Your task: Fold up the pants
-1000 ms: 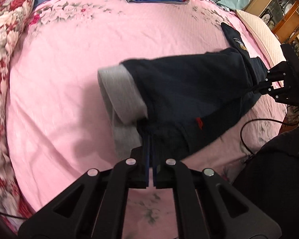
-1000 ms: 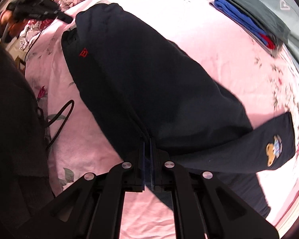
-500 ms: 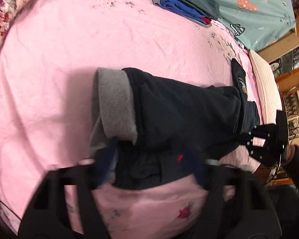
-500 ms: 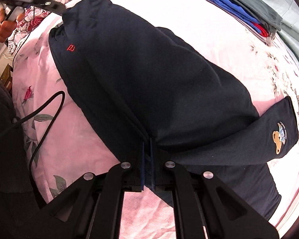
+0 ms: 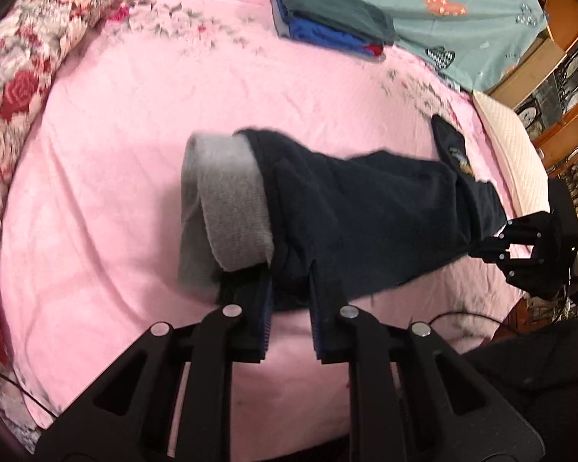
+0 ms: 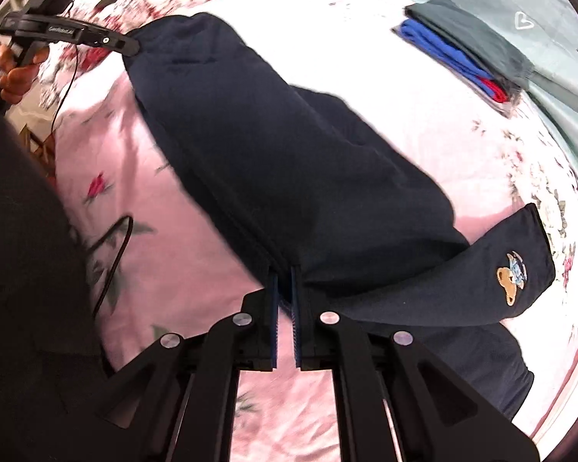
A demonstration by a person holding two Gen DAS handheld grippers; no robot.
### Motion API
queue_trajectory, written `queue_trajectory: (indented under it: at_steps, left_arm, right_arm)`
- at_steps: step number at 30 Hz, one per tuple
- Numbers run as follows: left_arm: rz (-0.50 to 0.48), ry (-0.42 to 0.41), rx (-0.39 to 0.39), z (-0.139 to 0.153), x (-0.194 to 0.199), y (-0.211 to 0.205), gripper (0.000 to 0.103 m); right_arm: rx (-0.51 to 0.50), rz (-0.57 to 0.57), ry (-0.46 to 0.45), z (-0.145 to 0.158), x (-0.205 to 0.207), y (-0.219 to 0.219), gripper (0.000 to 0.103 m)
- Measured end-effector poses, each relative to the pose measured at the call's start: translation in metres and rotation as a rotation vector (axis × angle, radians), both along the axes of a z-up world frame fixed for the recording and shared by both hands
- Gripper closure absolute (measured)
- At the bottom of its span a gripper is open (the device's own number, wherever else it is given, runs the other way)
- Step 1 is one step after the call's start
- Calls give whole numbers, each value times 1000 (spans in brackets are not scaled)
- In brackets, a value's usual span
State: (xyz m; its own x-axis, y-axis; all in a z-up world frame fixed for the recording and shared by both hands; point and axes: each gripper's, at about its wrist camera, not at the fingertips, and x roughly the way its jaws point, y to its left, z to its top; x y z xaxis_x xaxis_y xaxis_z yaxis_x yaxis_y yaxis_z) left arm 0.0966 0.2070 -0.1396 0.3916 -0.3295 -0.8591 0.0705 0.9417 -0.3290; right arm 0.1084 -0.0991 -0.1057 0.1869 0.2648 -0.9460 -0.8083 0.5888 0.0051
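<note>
Navy pants [image 5: 366, 215] lie stretched across the pink bedsheet [image 5: 135, 134], with a grey turned-out band [image 5: 231, 208] at one end and a bear patch [image 6: 512, 277] on a flap at the other. My left gripper [image 5: 291, 288] is closing, and bunched dark fabric beside the grey band fills the gap between its pads. In the right wrist view the left gripper [image 6: 131, 44] holds that end raised. My right gripper [image 6: 285, 281] is shut on a navy fold near the patch end. It shows in the left wrist view as the right gripper [image 5: 485, 248] pinching the cloth.
A folded stack of grey, blue and red clothes [image 5: 327, 27] sits at the far side of the bed. A floral quilt roll [image 5: 19, 77] lines the left. A white pillow [image 5: 512, 154] and wooden shelves [image 5: 558, 57] stand to the right. A black cable [image 6: 111, 254] trails over the sheet.
The left jaws gripped the fabric tightly, spread wide half a second ago, and have come in around the bunched end again. The right gripper kept its hold throughout. Both views shifted slightly.
</note>
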Motion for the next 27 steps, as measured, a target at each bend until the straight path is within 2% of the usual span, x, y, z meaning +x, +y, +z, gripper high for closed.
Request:
queue_trajectory:
  at_steps: [2,5,8,9,12,14,17,20,23,25,27]
  left_arm:
    - [-10,13,34,-12,-7,2,86]
    - [2,73,67,-39,-7,1,86]
    - [-21,22,98,-26,-8,-5,86]
    - [-35,0,109,-19,-9,-5,83]
    - [-31,58,190,-30,-6,3,67]
    - [-39,86,199,-31,-11,9,62]
    - [-45,70,235,-15,-26,27,62]
    - [-26,3,236,15,-30,39,62]
    - [-49,-99,141,42,-8,20,62]
    - [-105,-155,65,50,6,-7,55]
    - [-171,-188,47,42,20,-50,37]
  right_arm:
    - [-4,-4,26,-10,-5,3,97]
    - [-12,-31,54,-31,0,3,97]
    - [-31,-51,58,-43,-1,7,94]
    - [-26,-59,68,-44,0,7,89]
    - [13,-79,138,-42,3,6,52]
    - [24,-52,150,-35,0,5,51]
    - [38,-77,135,-19,-1,-1,51]
    - [119,-181,127,-1,7,-14,51]
    - [232,-375,131,11,23,-33,51]
    - [273,-523,127,13,34,-47,51]
    - [266,-644,110,15,44,-58,51]
